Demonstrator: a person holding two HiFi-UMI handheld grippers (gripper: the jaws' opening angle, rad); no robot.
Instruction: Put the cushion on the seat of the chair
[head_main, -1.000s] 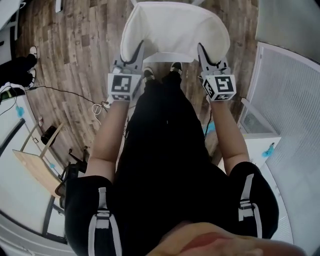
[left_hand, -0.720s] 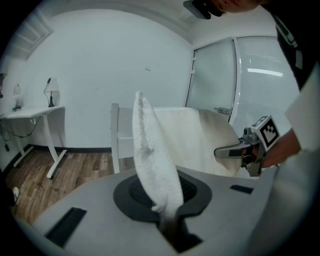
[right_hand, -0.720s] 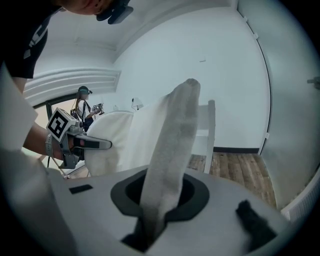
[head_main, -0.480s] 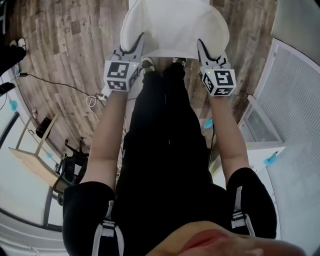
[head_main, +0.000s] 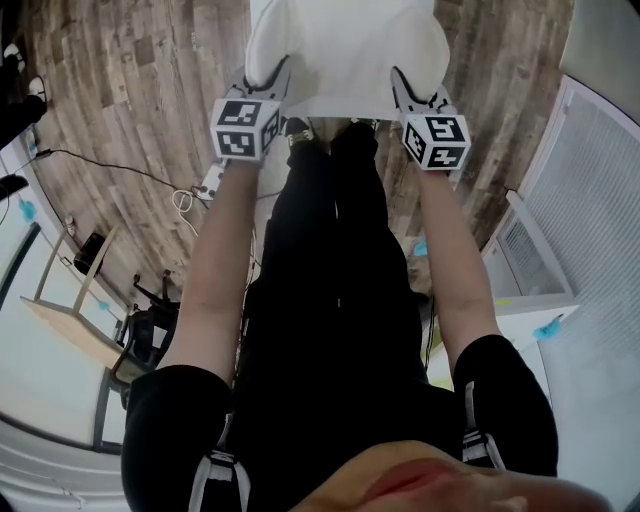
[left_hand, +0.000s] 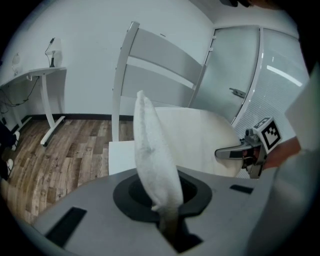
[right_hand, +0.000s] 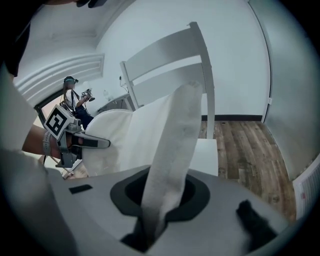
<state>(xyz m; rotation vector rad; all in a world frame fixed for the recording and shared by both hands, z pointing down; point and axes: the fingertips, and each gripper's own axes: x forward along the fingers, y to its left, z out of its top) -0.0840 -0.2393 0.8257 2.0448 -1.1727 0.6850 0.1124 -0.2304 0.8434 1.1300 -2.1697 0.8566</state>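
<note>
Cushion (head_main: 345, 55), white and soft, hangs stretched between the two grippers in front of the person's black-trousered legs (head_main: 335, 260). The left gripper (head_main: 278, 72) has its jaws clamped on the cushion's near left edge. In the left gripper view the fabric runs down into the slot between them, pinched flat, and rises edge-on as a tall fold. The right gripper (head_main: 398, 80) has its jaws clamped in the same way on the near right edge, with the fabric wedged into the gap. Each gripper's marker cube faces up toward the head camera.

In the head view the top edge of the picture cuts off the cushion's far end, and the cushion hides the chair altogether. Only the shoes (head_main: 297, 128) peep out below its near hem. The gripper views show more: the cushion lies over the white seat (left_hand: 120, 155) of the chair (left_hand: 160, 54), and a bare strip of seat shows outside each clamped edge. Whether the cushion's underside touches the seat cannot be told. Its far edge is close to the slatted backrest (right_hand: 165, 52), which stands upright behind it.

Farther off lies a plank floor (head_main: 150, 90). A ribbed white panel (head_main: 600, 180) stands at the right, and a white surface (left_hand: 45, 71) on white legs stands against the wall. In the right gripper view a distant person is too small to make out.
</note>
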